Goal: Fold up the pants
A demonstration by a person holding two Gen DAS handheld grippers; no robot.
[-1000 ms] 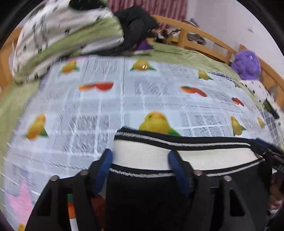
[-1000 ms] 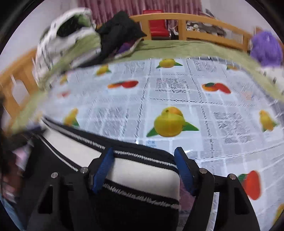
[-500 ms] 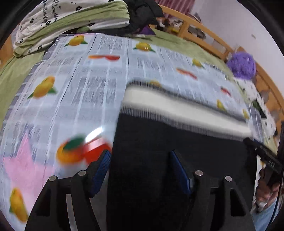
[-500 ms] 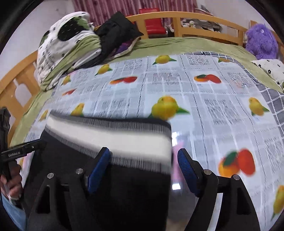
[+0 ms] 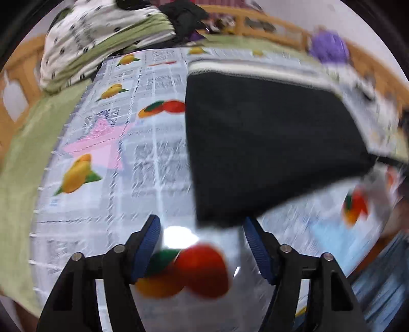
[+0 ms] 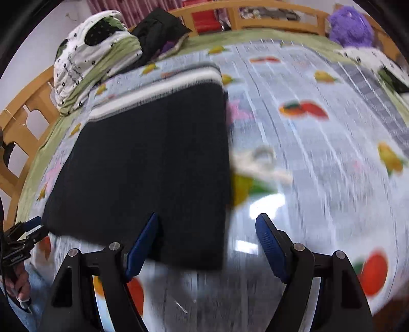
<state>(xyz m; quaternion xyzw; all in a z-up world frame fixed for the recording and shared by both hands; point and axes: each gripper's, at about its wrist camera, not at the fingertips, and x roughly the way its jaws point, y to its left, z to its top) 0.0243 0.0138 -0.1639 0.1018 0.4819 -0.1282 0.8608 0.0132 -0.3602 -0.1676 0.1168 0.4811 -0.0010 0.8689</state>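
Left tool (image 5: 202, 245), right tool (image 6: 207, 245) spread, empty, above folded pants (image 6: 153, 163).

Looking forward and down along the left hand-held gripper (image 5: 202, 245) from low over the bed (image 5: 23, 153), close to the fruit-print cover (image 5: 148, 163), with the folded black pants (image 5: 265, 143) lying ahead and to the right. Looking likewise along the right hand-held gripper (image 6: 207, 245), pants (image 6: 153, 163) ahead and to the left. Sharing pants, cover, the pile of bedding (image 6: 94, 56) and the purple plush toy (image 6: 350, 23) by the wooden rail (image 6: 271, 18).
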